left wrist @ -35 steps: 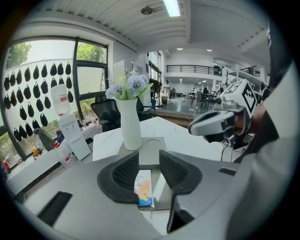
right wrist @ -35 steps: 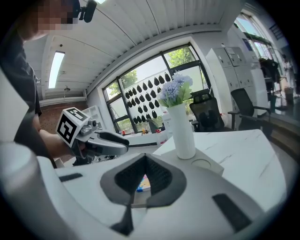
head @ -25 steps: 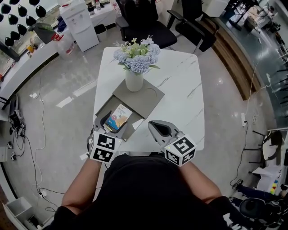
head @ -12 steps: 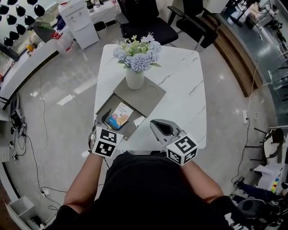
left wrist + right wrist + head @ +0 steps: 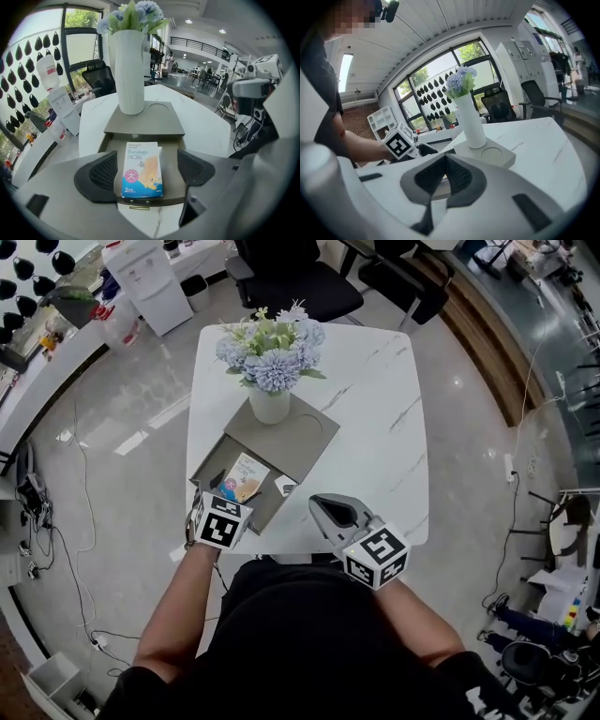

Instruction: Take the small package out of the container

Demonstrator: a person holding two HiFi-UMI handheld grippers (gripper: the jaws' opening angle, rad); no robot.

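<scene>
The small package [image 5: 246,474] is a blue and white bandage box lying flat in the pulled-out drawer [image 5: 211,461] of a grey container [image 5: 292,432]. My left gripper [image 5: 217,495] points steeply down over the drawer's near end. In the left gripper view its jaws have just been opening and stand wide on either side of the package [image 5: 142,168], with no pad touching it. My left gripper [image 5: 145,171] is open. My right gripper [image 5: 325,508] hovers by the table's front edge, shut and holding nothing, as the right gripper view [image 5: 443,176] also shows.
A white vase [image 5: 269,405] of blue flowers stands on the container's top, next to a round recess [image 5: 161,107]. The container sits at the left of a white marble table [image 5: 375,427]. Black office chairs [image 5: 295,282] stand beyond the table's far edge.
My left gripper has dropped toward the drawer and now sits lower over the package's near end. The right gripper has stayed put.
</scene>
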